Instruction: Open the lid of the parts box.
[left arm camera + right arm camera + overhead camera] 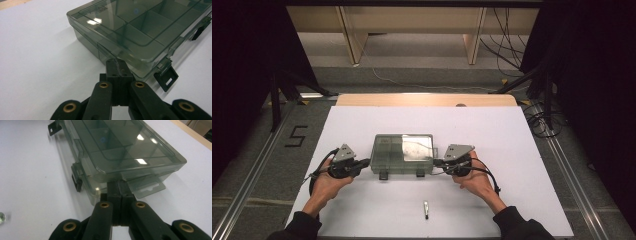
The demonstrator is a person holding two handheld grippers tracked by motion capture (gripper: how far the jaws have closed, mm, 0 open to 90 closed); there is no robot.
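A clear smoky plastic box with dividers inside is lying shut in the middle of the white table, its two latches hanging at the near edge. The left gripper and the right gripper are pressing against its two short ends, each with its jaws closed together. The box is probably light, stiff and slippery, so squeezing it between both ends looks safest. A small pen-like thing is lying nearer the person.
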